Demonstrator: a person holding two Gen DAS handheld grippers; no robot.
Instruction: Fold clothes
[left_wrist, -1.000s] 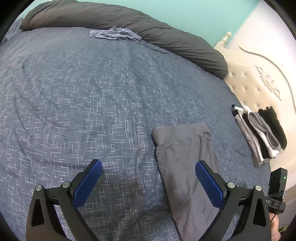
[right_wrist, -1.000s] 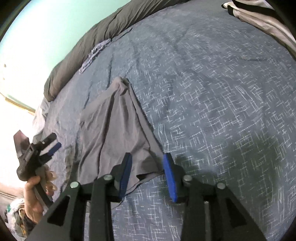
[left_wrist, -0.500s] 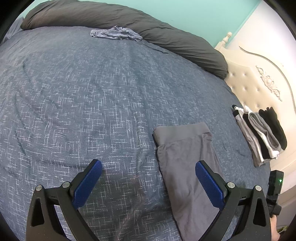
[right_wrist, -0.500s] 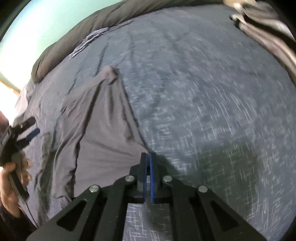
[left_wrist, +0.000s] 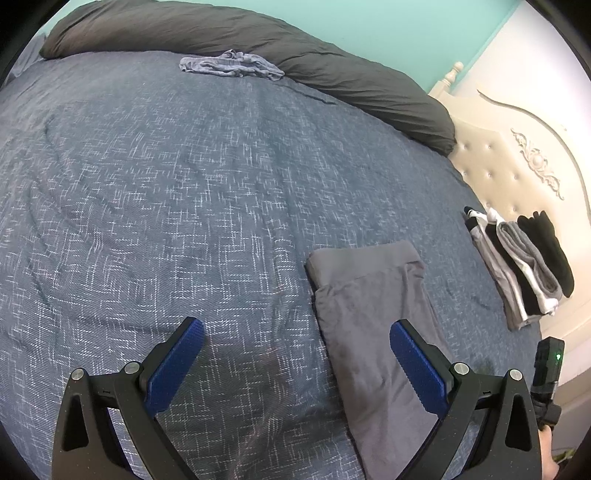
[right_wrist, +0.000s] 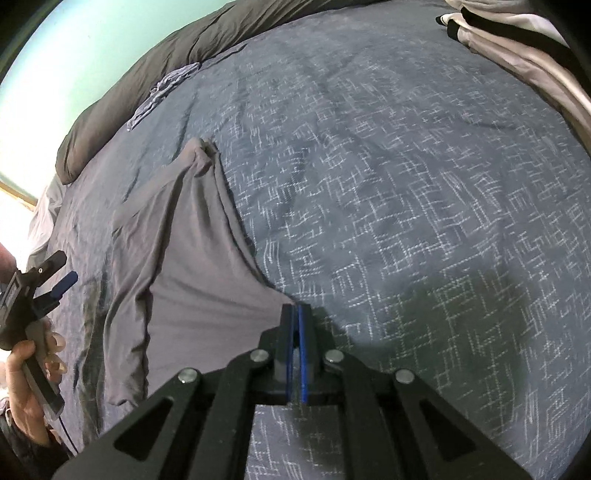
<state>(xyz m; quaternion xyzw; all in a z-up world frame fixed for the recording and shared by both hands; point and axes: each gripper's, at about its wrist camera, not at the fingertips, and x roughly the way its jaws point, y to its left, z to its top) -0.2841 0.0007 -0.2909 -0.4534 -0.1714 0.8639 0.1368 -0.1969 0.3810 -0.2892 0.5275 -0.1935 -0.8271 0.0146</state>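
1. Pinching a corner of the grey garment (right_wrist: 192, 280), the right gripper (right_wrist: 295, 314) has its blue pads pressed together on the cloth, which pulls up from the bed (right_wrist: 406, 184) toward the jaws in a taut ridge.
2. Seen from the left wrist, the garment (left_wrist: 373, 325) lies on the blue patterned bed (left_wrist: 166, 203), its folded band at the far end and its length running toward the camera.
3. Hovering above the bed, the left gripper (left_wrist: 295, 350) has its jaws spread wide with nothing between them; its right pad (left_wrist: 417, 365) sits over the garment's edge, its left pad over bare cover.
4. A hand (right_wrist: 29, 373) holds the left gripper (right_wrist: 51, 280) at the left edge of the right wrist view, just beside the garment.
5. Stacked socks (left_wrist: 524, 262) in black, grey and white lie near the cream headboard (left_wrist: 517, 158), apart from the garment.
6. A crumpled blue-grey cloth (left_wrist: 231, 66) rests against the dark duvet roll (left_wrist: 258, 40) at the far side of the bed.
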